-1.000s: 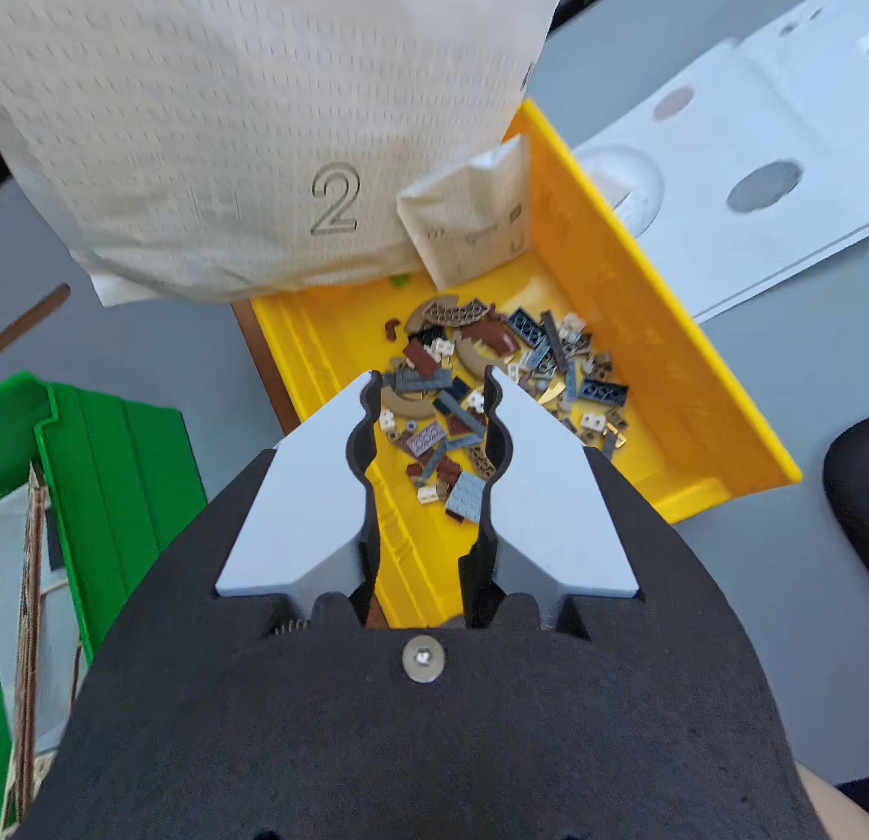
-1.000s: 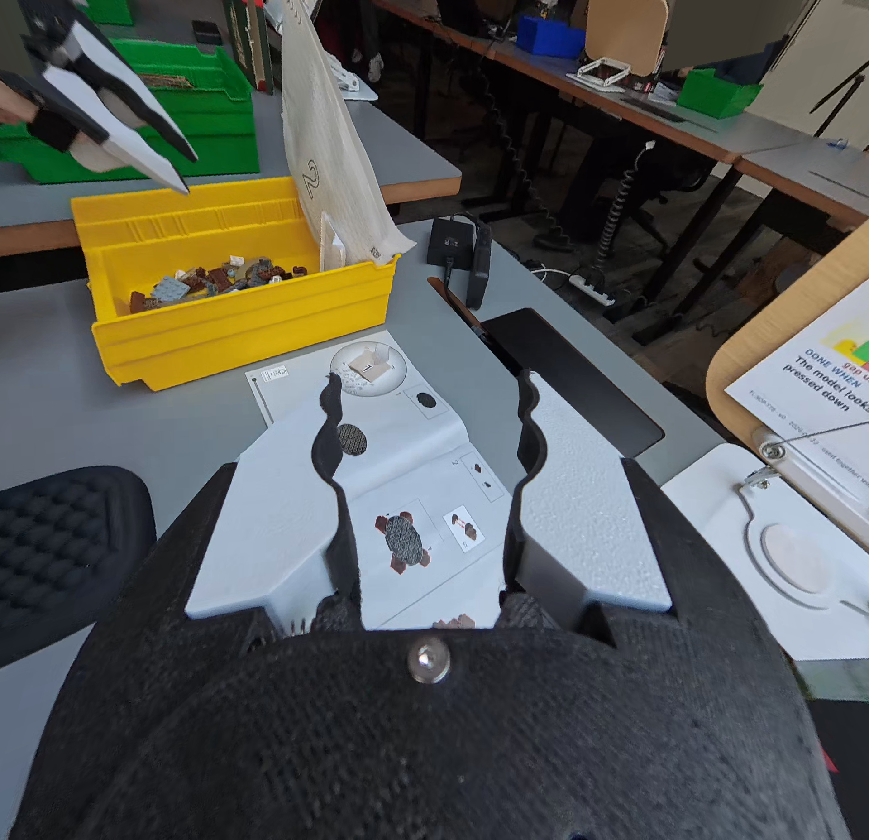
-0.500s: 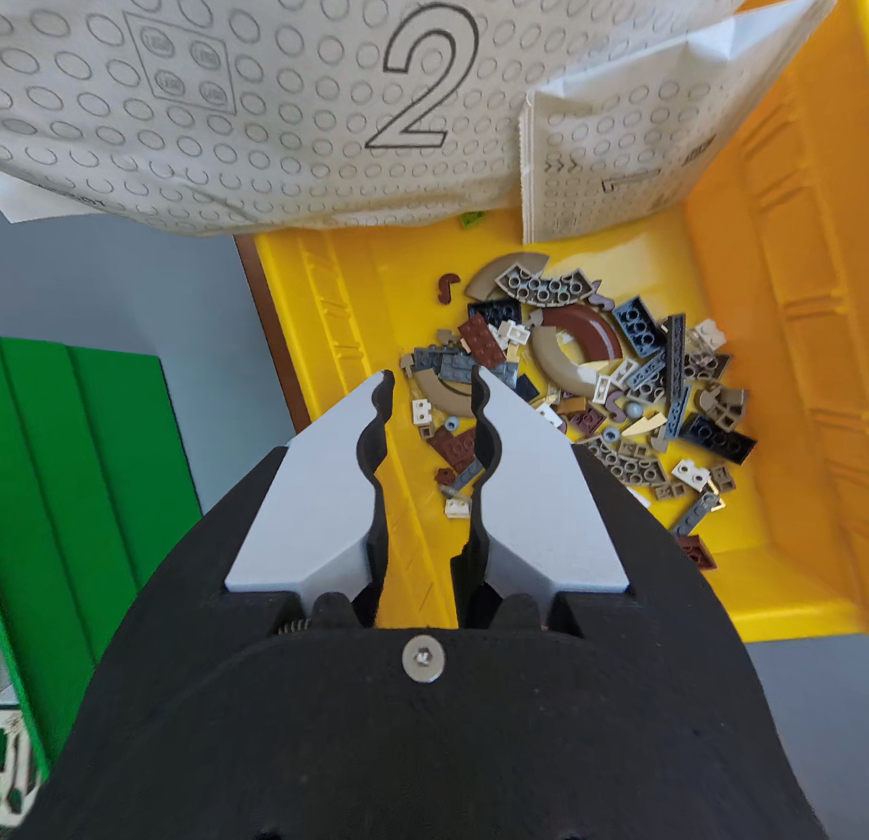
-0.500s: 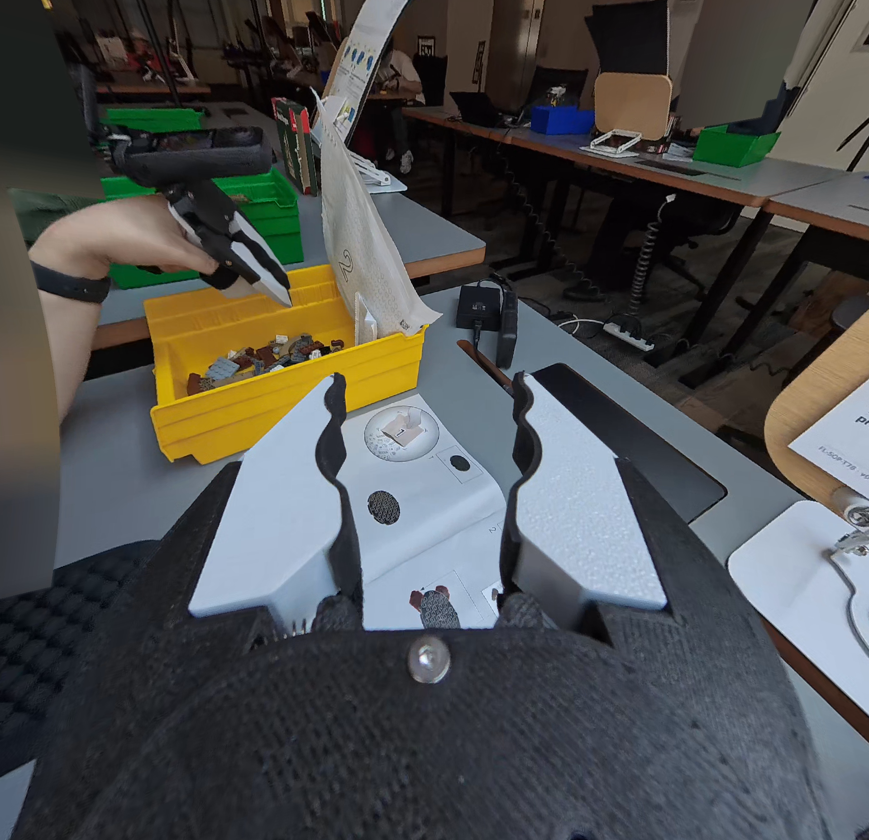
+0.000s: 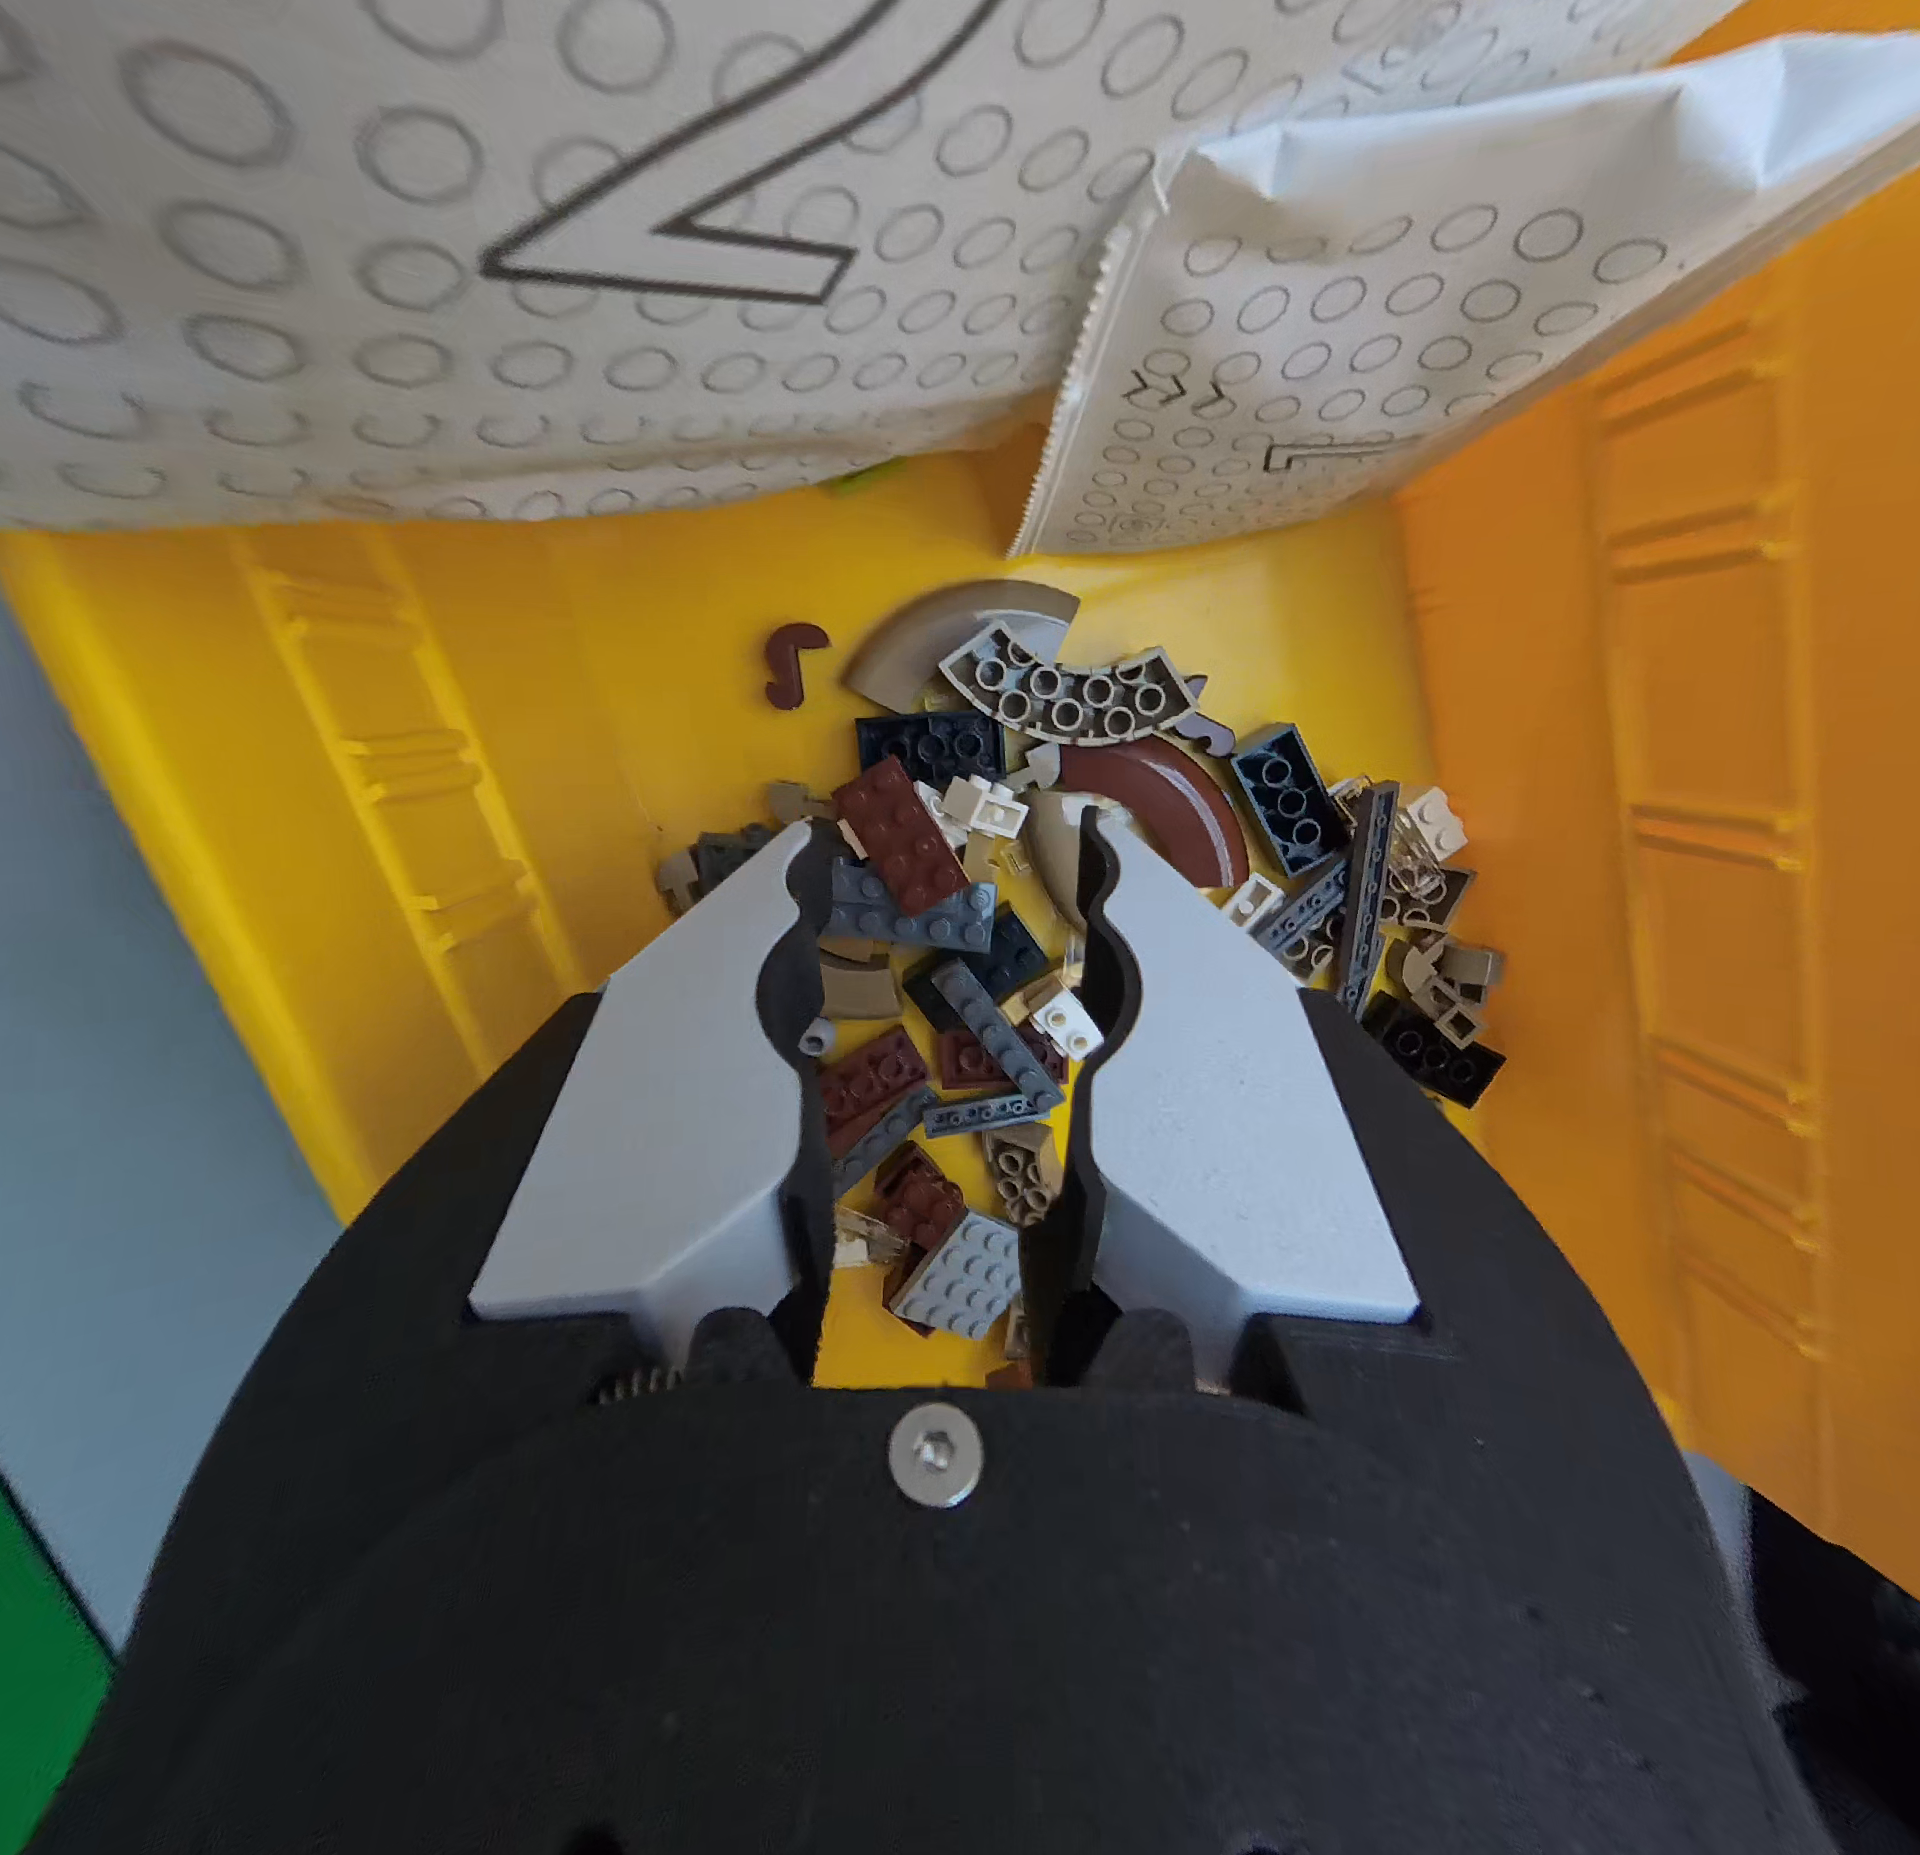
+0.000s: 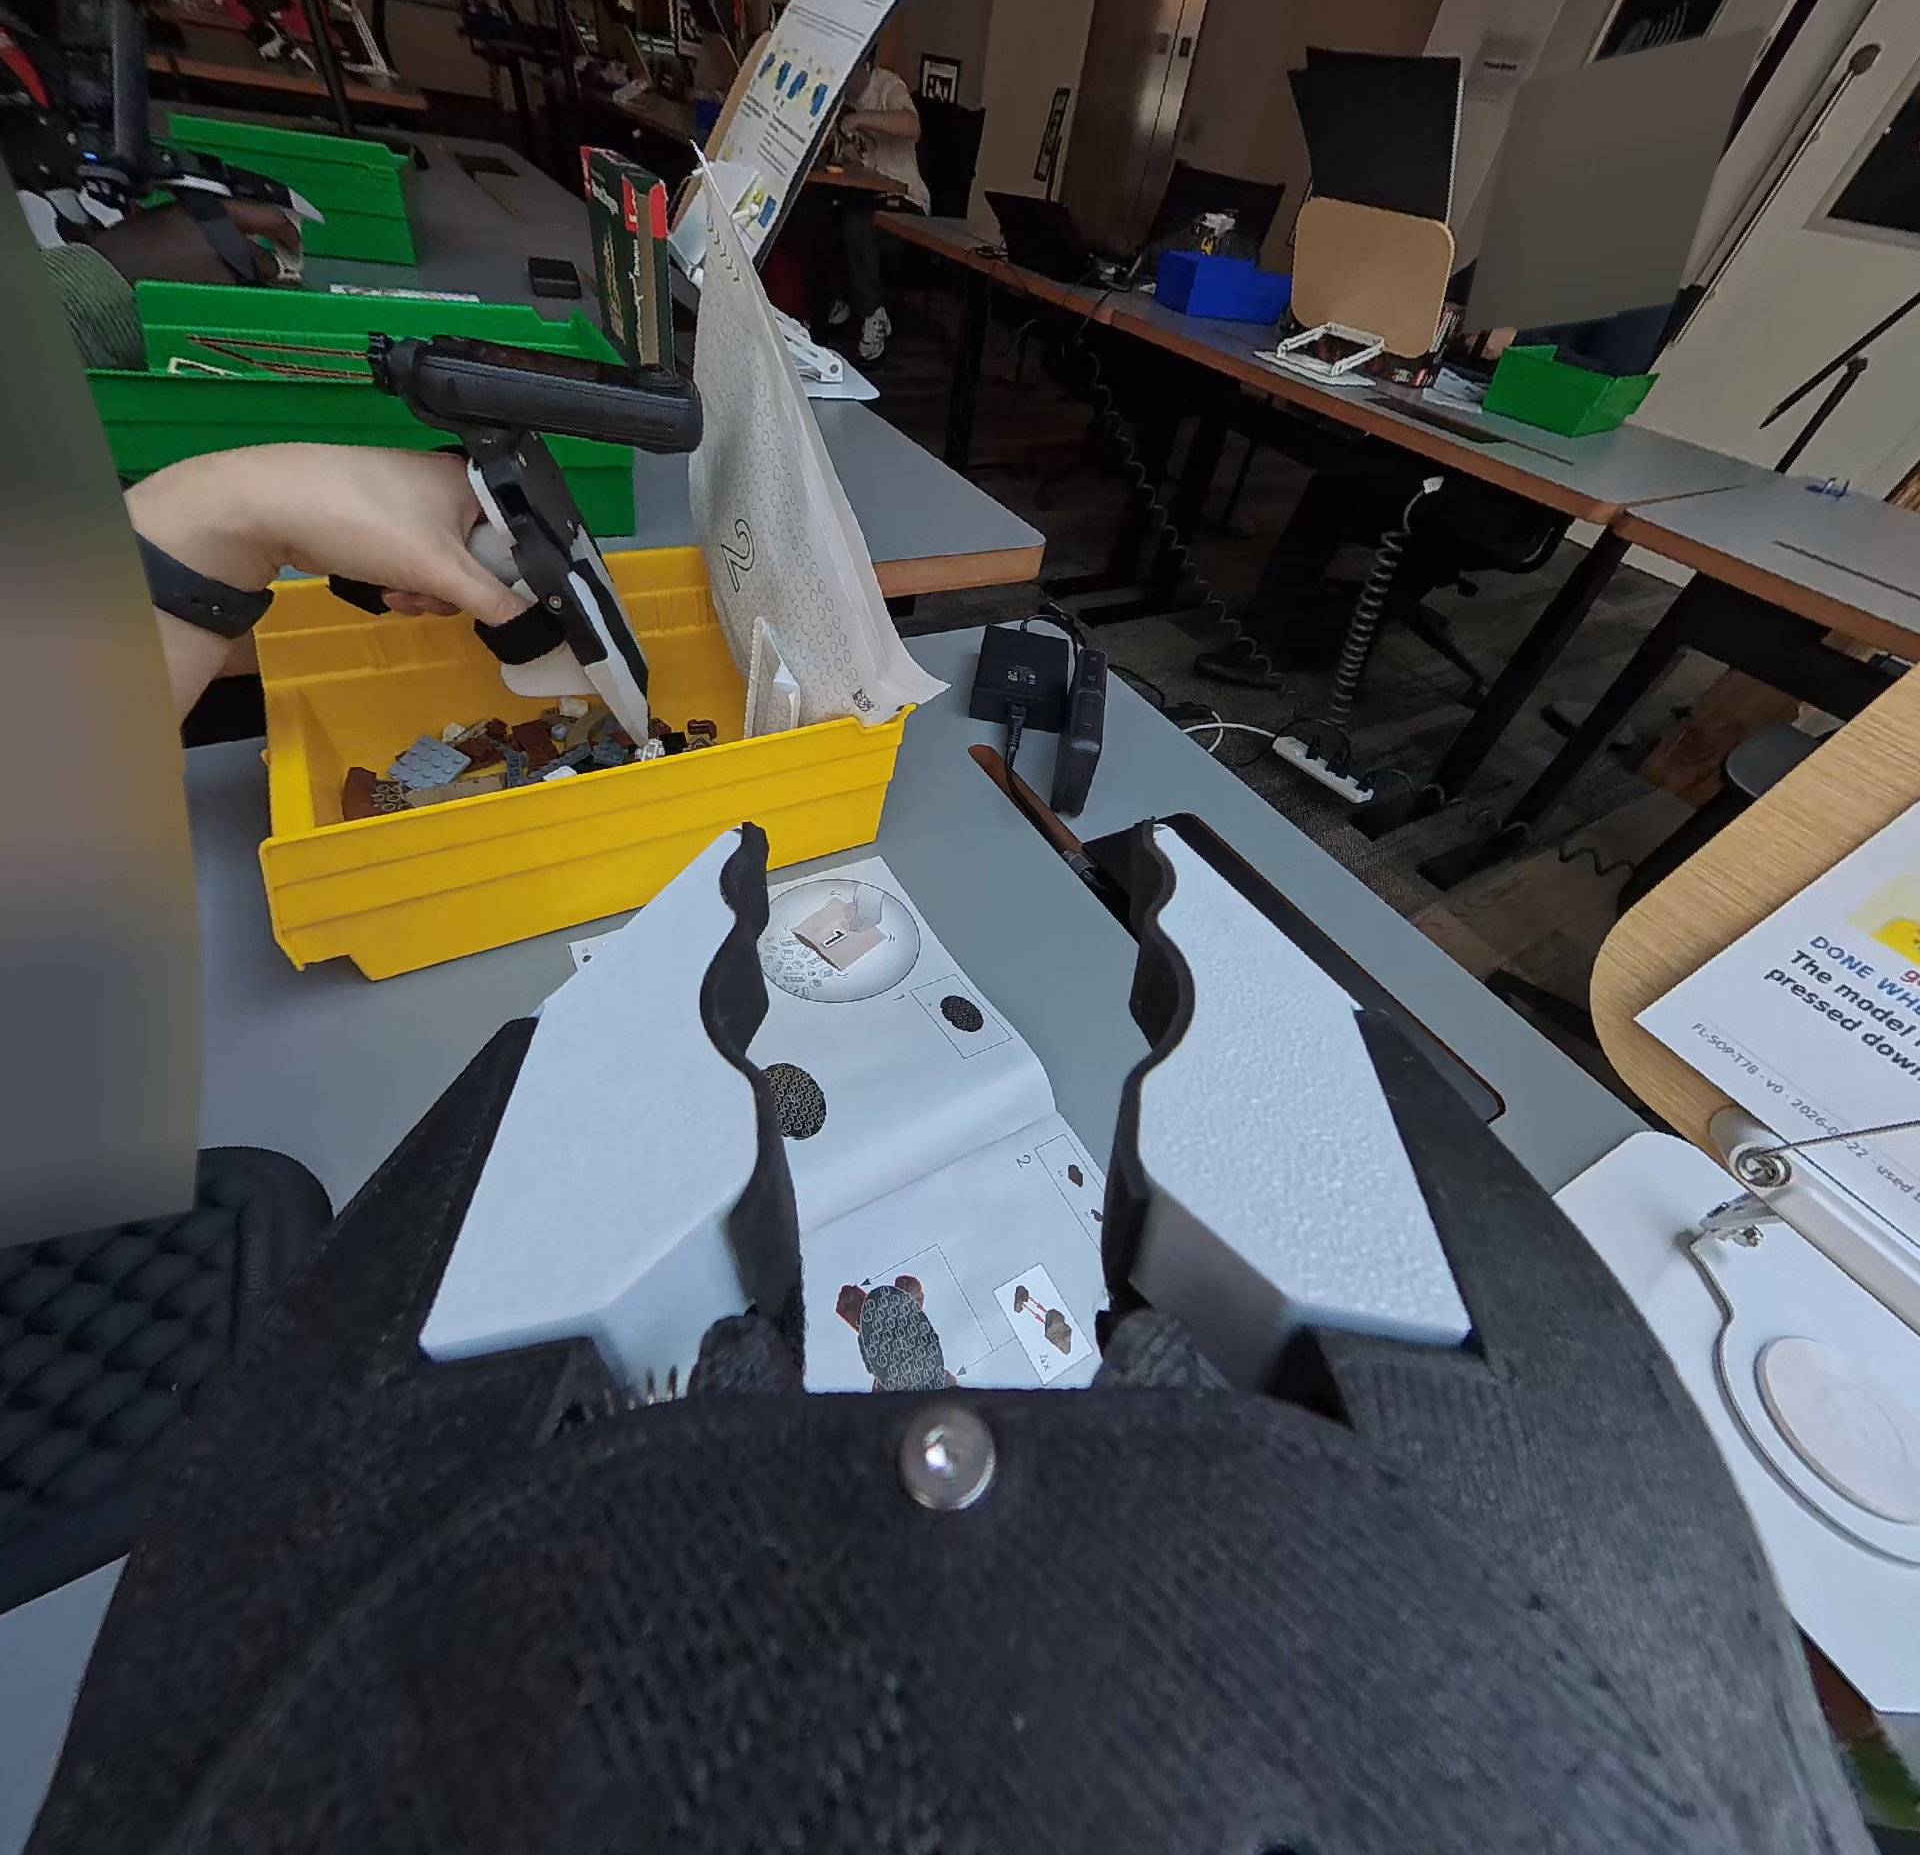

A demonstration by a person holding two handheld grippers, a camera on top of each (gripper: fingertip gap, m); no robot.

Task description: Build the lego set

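Observation:
A yellow bin (image 5: 447, 787) (image 6: 582, 849) holds a heap of small lego pieces (image 5: 1039, 932) in brown, grey, tan, white and black. My left gripper (image 5: 945, 839) is open and low inside the bin, its tips on either side of a brown plate (image 5: 899, 849) and grey plates. It also shows in the right wrist view (image 6: 629, 704), held by a hand, tips down in the heap. My right gripper (image 6: 945, 849) is open and empty above the open instruction booklet (image 6: 914, 1109) on the grey table.
Two white paper bags (image 5: 520, 247) (image 5: 1351, 351) stand at the bin's far end. Green bins (image 6: 343, 403) sit behind the yellow one. A black power brick (image 6: 1023, 662), a black pad (image 6: 1351, 984) and a white board (image 6: 1818, 1390) lie to the right. Across from one pair of fingers to the other is roughly 40 cm.
My left gripper has come down from above the bin into the heap and its jaws have opened wider. My right gripper has stayed open over the booklet, shifting slightly.

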